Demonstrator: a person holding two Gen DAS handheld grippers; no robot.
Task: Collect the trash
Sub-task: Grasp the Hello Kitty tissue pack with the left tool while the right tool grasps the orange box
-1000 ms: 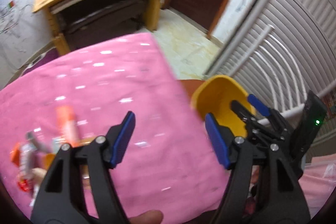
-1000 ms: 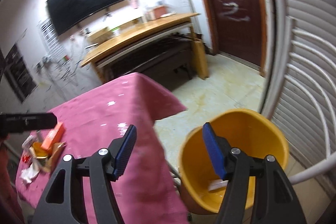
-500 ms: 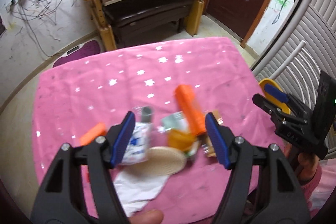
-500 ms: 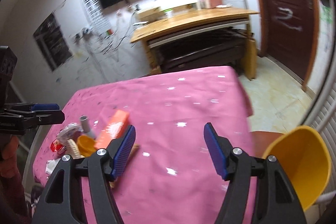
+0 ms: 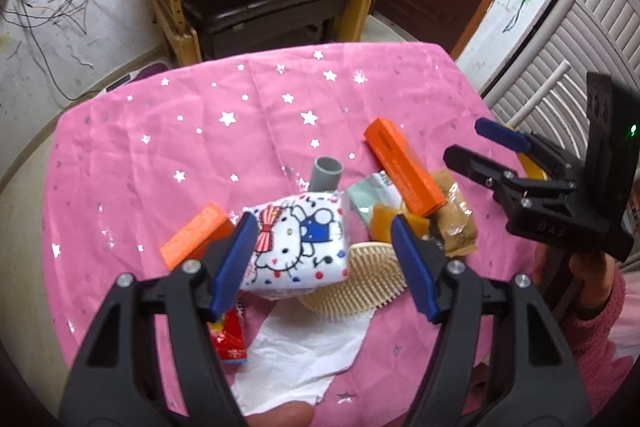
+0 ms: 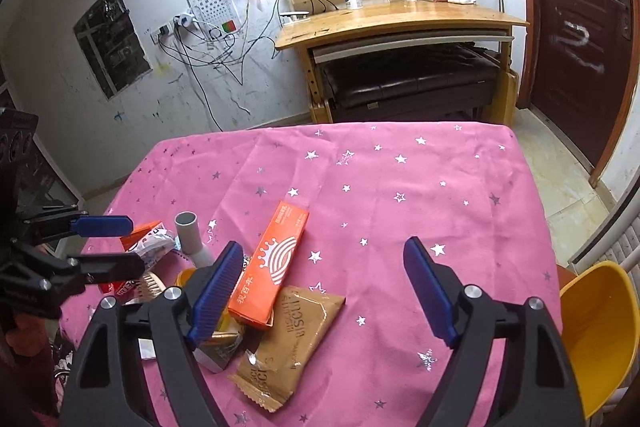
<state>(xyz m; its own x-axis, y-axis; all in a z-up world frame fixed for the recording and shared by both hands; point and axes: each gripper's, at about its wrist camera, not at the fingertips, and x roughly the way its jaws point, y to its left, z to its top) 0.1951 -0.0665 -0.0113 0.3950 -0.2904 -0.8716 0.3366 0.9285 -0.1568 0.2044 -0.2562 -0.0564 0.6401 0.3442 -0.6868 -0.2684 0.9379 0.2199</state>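
Both grippers swung back from the yellow bin (image 6: 596,339) to the trash pile. Left gripper (image 5: 324,259) now open over Hello Kitty tissue pack (image 5: 298,239) on counter (image 5: 168,131); right gripper (image 6: 324,293) open, empty. Next pick.

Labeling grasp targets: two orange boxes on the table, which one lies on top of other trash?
The long orange box on the right-gripper side. Its near end rests on the brown biscuit wrapper; the shorter orange box lies at the pile's left edge.
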